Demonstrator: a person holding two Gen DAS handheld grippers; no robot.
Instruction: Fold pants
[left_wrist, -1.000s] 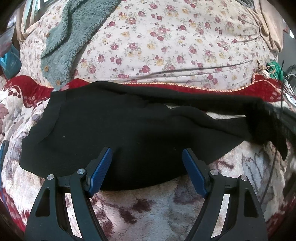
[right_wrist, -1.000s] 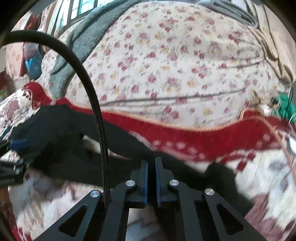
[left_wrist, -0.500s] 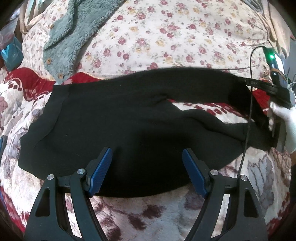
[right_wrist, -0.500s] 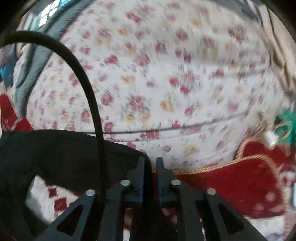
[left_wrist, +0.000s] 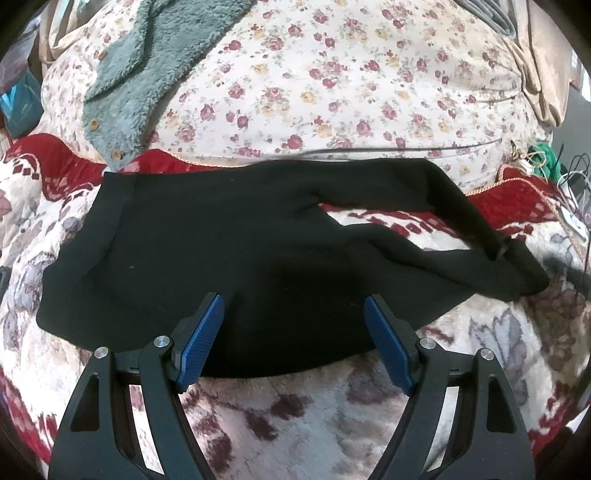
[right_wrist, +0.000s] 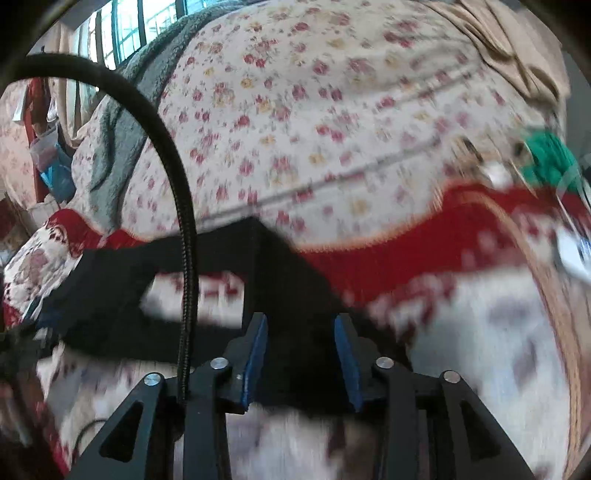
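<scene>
no text, label, brand, number or sign can be read anywhere here.

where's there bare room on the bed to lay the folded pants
Free: the plush blanket nearest the left tongs, below the black pants, and the floral quilt behind them. Crowded: cords and green yarn at far right, teal fleece at upper left.

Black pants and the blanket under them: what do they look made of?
Black pants: likely a soft matte knit, jersey or fleece; no sheen, and they drape in rounded folds. Blanket: seemingly plush fleece, fuzzy pile showing through the red and cream print.
</scene>
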